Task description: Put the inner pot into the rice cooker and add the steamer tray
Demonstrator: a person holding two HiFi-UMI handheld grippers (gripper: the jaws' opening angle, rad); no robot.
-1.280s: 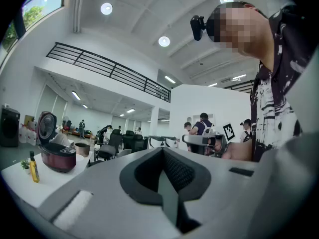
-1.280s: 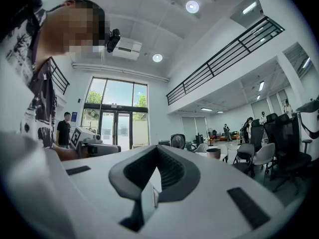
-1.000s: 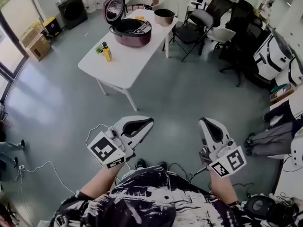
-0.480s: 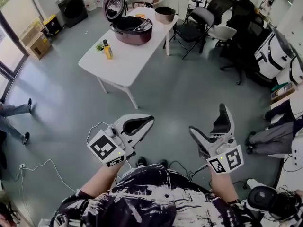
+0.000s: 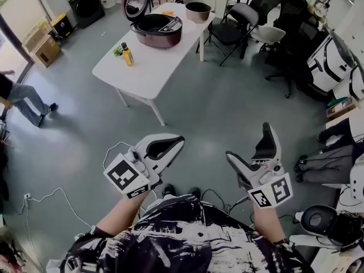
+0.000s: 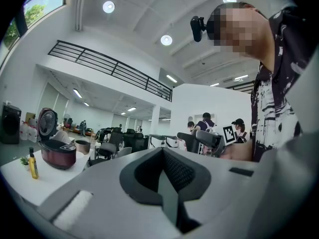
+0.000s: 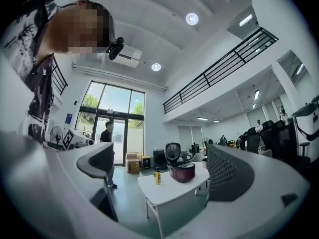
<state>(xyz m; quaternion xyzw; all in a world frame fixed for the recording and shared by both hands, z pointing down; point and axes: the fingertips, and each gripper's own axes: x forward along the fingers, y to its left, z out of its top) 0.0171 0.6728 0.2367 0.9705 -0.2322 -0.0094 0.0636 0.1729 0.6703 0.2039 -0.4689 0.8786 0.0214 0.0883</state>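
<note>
Head view: a person stands on a grey floor, well short of a long white rectangular table [image 5: 142, 73], holding two hand tools out level.

The left gripper [image 5: 177, 142] has its jaws pressed together with nothing between them. The right gripper [image 5: 248, 142] has just been opening, and its jaws now stand wide apart and empty.

On the table's far half sits a dark red rice cooker [image 5: 159, 34] with its round lid raised. At the table's far end, apart from the cooker, stands a dark round inner pot [image 5: 198, 10]. A small yellow bottle [image 5: 127, 54] stands on the table on the near side of the cooker. No steamer tray can be made out.

The task looks not yet begun. The pot's smooth curved wall could slip from a two-jaw pinch on its rim. A tilted pot might catch the cooker's edge or knock the raised lid. An arm reaching along the table could topple the bottle.
</note>
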